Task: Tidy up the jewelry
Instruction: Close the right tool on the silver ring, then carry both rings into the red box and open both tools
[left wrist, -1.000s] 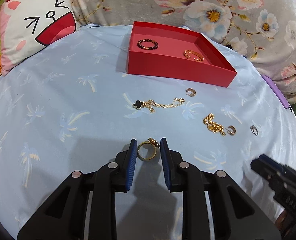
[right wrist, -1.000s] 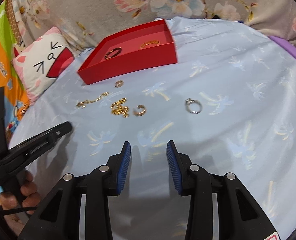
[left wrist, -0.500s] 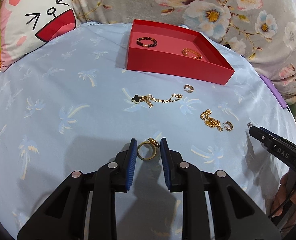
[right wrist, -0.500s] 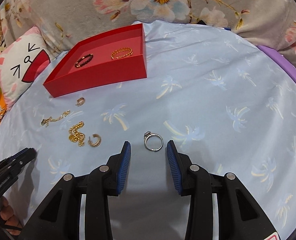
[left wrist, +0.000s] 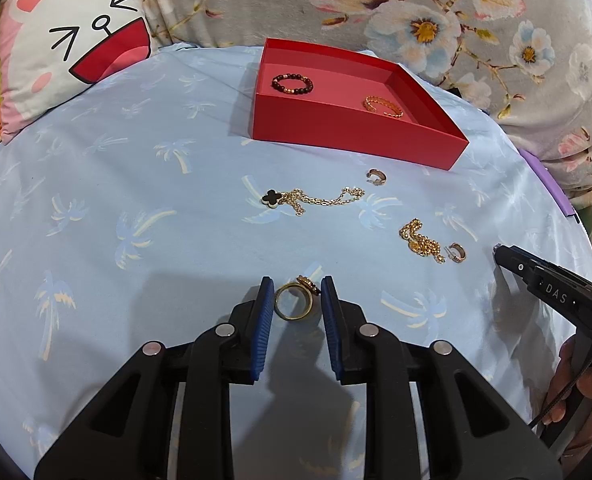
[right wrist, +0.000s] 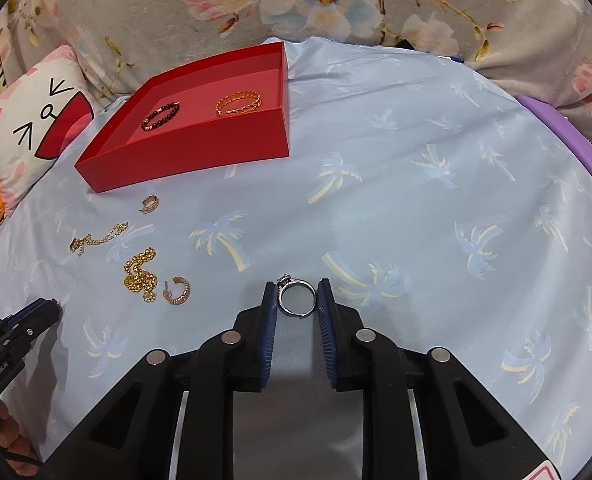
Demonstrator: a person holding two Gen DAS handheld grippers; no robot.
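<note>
My left gripper point(left wrist: 298, 294) is open, its blue pads either side of a gold ring point(left wrist: 293, 302) lying on the blue cloth. My right gripper point(right wrist: 296, 296) is open around a silver ring point(right wrist: 296, 296) on the cloth; whether the pads touch it I cannot tell. A red tray point(left wrist: 352, 136) at the back holds a dark bead bracelet point(left wrist: 292, 84) and a gold bracelet point(left wrist: 383, 107). The tray also shows in the right wrist view point(right wrist: 199, 148).
Loose on the cloth lie a gold chain with a black clover point(left wrist: 308, 199), a bunched gold chain point(left wrist: 422, 241) and two hoop earrings point(left wrist: 376, 177) point(left wrist: 458, 253). A cartoon pillow point(left wrist: 71, 44) sits back left. Floral fabric lies behind the tray.
My right gripper has moved forward across the cloth until the silver ring sits between its pads. My left gripper has stayed around the gold ring.
</note>
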